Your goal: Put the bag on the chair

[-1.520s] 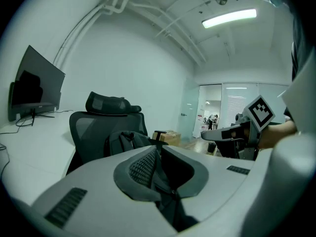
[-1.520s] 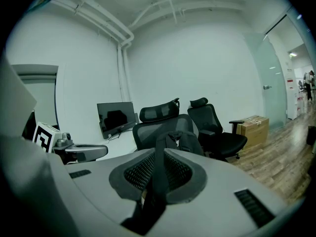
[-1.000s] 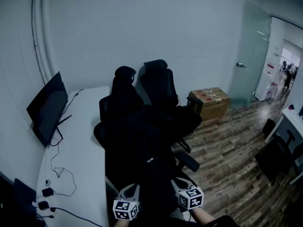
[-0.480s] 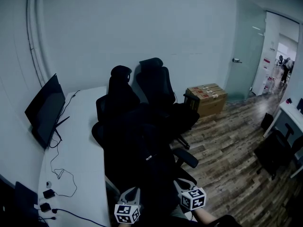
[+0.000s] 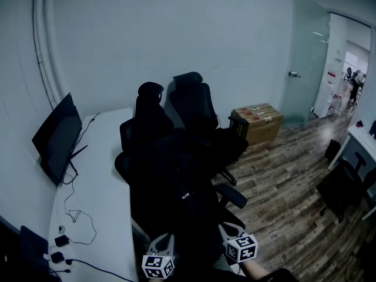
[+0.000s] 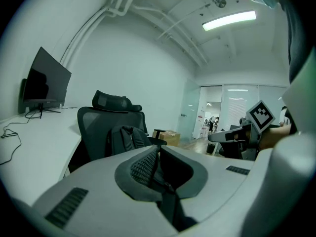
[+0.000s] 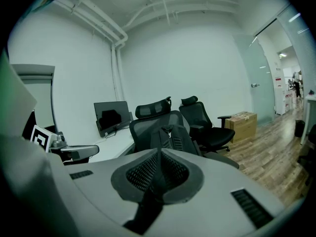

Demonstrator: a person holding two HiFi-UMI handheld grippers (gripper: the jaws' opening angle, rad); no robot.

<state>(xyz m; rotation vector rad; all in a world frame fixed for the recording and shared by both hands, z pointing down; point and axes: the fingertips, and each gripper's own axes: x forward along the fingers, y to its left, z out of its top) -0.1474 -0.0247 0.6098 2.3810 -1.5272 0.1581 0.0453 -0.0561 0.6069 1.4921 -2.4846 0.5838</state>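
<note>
Now, left gripper (image 6: 159,154): pressed shut on a black strap (image 6: 170,206).
Right gripper (image 7: 159,154): jaws just closed, pinching another strap.
Bag (image 7: 174,135): ahead of both, upright on the near chair (image 7: 143,127).
Edges: desk (image 5: 100,175) left, second chair (image 5: 191,101) behind.
Open room: floor (image 5: 282,198) right, toward boxes (image 5: 258,119).

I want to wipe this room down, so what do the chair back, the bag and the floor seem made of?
The chair back: black mesh in a dark frame, probably plastic; the open weave shows. The bag: matte black fabric, likely nylon, with padded straps. The floor: wood-look planks in mixed browns, slightly glossy; wood or laminate, I can't tell.
</note>
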